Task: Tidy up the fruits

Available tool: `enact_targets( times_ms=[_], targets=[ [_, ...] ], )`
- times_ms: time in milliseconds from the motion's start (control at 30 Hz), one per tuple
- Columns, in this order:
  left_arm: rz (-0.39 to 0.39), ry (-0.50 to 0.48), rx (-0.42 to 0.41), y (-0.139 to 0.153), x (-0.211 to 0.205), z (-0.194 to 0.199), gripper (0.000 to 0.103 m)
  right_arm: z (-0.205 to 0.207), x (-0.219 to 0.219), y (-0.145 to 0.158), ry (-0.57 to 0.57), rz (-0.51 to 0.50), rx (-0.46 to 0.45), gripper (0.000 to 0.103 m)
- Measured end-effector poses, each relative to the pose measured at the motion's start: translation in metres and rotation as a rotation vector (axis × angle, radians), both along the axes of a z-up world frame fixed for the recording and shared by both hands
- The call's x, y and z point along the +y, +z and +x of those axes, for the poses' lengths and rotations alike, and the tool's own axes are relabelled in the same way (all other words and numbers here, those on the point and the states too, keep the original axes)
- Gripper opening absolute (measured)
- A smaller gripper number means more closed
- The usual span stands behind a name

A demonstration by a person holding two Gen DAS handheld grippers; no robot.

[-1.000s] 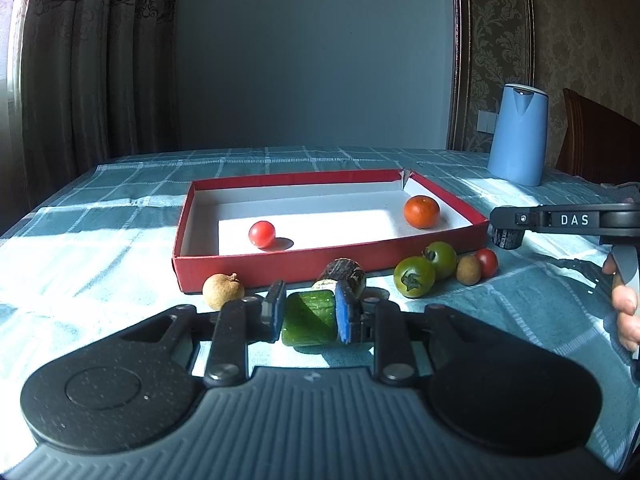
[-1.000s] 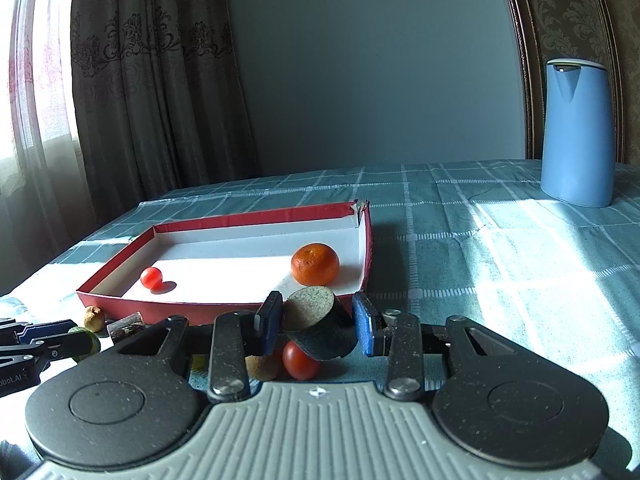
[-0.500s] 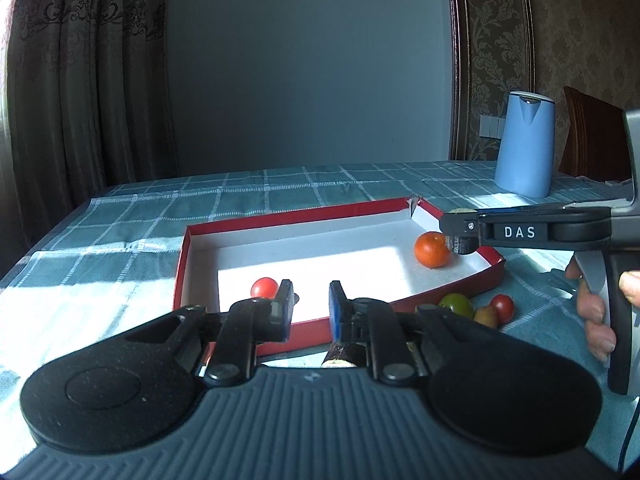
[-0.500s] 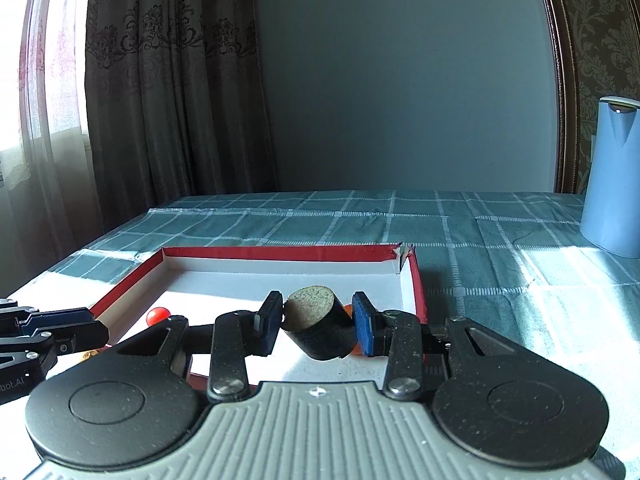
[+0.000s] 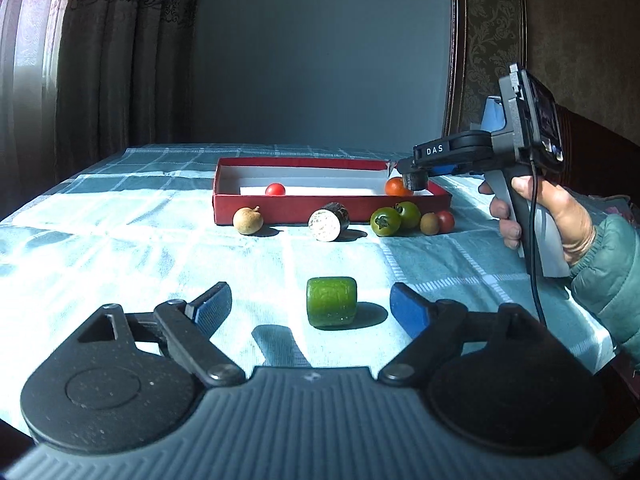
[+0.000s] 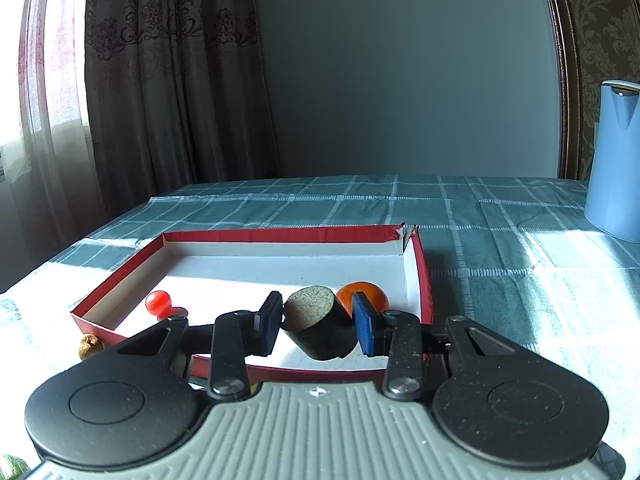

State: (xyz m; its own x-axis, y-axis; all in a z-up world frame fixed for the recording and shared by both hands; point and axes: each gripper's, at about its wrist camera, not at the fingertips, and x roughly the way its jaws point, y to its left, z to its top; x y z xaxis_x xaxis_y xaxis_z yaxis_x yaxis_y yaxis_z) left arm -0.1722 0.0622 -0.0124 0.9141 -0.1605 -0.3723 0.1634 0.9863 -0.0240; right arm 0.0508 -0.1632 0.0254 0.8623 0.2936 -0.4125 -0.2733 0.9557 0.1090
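Note:
My left gripper (image 5: 310, 302) hovers low over the checked cloth, its jaws opening wide. A green cucumber piece (image 5: 331, 302) lies on the cloth between the fingers, untouched by the pads. My right gripper (image 6: 318, 316) is shut on a dark cylindrical chunk (image 6: 310, 304) above the near right part of the red box (image 6: 280, 234). Inside the box are an orange (image 6: 374, 294) and a red cherry tomato (image 6: 158, 302). In the left wrist view the right gripper (image 5: 416, 178) hangs over the box's (image 5: 280, 208) right end.
Along the box's front lie a brown round fruit (image 5: 248, 221), a cut eggplant piece (image 5: 329, 222), two green tomatoes (image 5: 385, 222), a small brown fruit (image 5: 429, 223) and a red tomato (image 5: 446, 221). A blue kettle (image 6: 616, 160) stands far right. A person's hand (image 5: 560, 216) holds the right gripper.
The left gripper let go of the cucumber piece, opened and drew back from the box. The right gripper carried the dark chunk from the fruits in front to above the box.

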Motion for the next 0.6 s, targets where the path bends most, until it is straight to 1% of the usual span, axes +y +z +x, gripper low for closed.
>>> enact_targets(
  times_ms=[33,67,100,167,200,300,333,400,433,533,600],
  targets=[
    [0.042,-0.001,-0.007,-0.002,-0.007,0.0,0.078,0.0,0.001,0.0,0.004,-0.001,0.001,0.037],
    [0.067,0.004,-0.006,-0.002,-0.012,0.002,0.076,-0.001,0.001,0.0,0.007,-0.003,0.0,0.037],
    [0.065,0.005,0.001,-0.003,-0.014,0.006,0.073,-0.002,0.002,0.0,0.007,-0.005,-0.004,0.037],
    [0.033,-0.01,0.014,-0.003,-0.013,0.014,0.074,-0.005,0.002,-0.001,0.007,-0.007,-0.009,0.037],
    [0.021,-0.001,0.026,-0.004,-0.012,0.02,0.074,-0.005,0.002,-0.002,0.007,-0.007,-0.009,0.037],
    [-0.024,0.032,0.056,-0.002,-0.005,0.037,0.069,-0.004,0.002,-0.002,0.008,-0.007,-0.003,0.037],
    [-0.043,0.033,0.078,-0.002,-0.003,0.043,0.054,-0.003,0.002,-0.003,0.009,-0.009,-0.001,0.037],
    [-0.083,-0.01,0.128,-0.003,0.001,0.054,0.032,-0.004,0.003,-0.004,0.011,-0.013,0.0,0.037],
    [-0.092,-0.019,0.128,-0.003,0.001,0.055,0.025,-0.005,0.004,-0.004,0.012,-0.021,-0.004,0.037],
    [-0.046,-0.023,0.12,-0.001,-0.006,0.055,0.024,-0.007,0.007,-0.004,0.016,-0.03,-0.011,0.037],
    [-0.035,-0.028,0.102,0.003,-0.009,0.054,0.024,-0.007,0.007,-0.004,0.021,-0.024,-0.01,0.037]
  ],
)
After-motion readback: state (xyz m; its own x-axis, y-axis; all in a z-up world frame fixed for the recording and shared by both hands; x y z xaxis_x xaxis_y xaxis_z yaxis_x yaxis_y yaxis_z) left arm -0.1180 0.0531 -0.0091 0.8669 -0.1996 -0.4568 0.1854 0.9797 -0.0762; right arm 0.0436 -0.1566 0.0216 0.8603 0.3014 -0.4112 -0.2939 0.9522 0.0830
